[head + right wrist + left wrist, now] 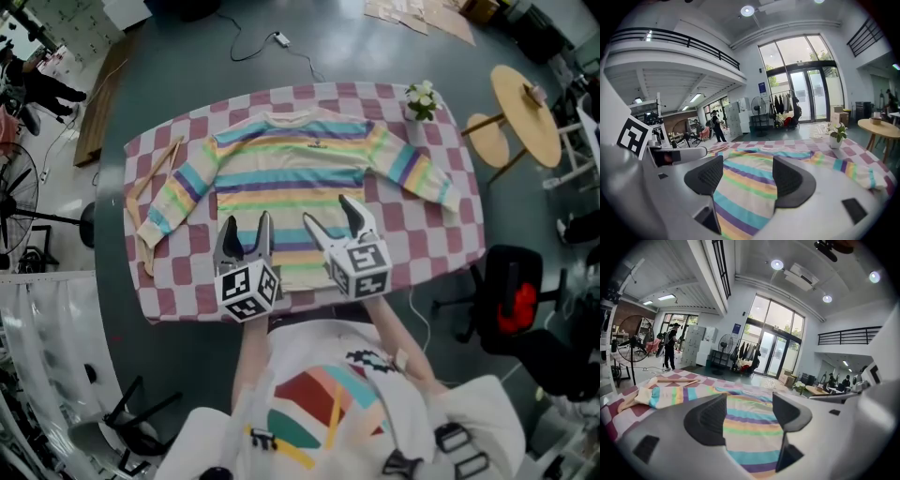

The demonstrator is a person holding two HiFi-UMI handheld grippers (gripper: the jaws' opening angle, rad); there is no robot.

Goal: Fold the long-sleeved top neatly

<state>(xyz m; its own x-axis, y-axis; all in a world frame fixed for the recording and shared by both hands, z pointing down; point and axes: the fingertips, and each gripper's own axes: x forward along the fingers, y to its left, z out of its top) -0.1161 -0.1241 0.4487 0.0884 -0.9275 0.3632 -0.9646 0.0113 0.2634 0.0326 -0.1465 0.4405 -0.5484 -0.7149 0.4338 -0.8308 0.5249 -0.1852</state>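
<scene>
The striped top [291,169] lies flat on the checked table [441,248]. At its 6 o'clock edge the left gripper [246,222] and right gripper [328,212] hover, jaws wide apart, holding nothing.

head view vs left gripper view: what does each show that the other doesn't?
Head view only: the person's white printed shirt, a black office chair, and the whole pastel-striped long-sleeved top laid flat with both sleeves out.

Left gripper view only: tall glass doors, round ceiling lights, and a rack of hanging clothes.

Both: the top, the red-and-white checkered tablecloth, the wooden hanger, the small white-flowered potted plant, and the left hand-held gripper, jaws apart with nothing gripped.
</scene>
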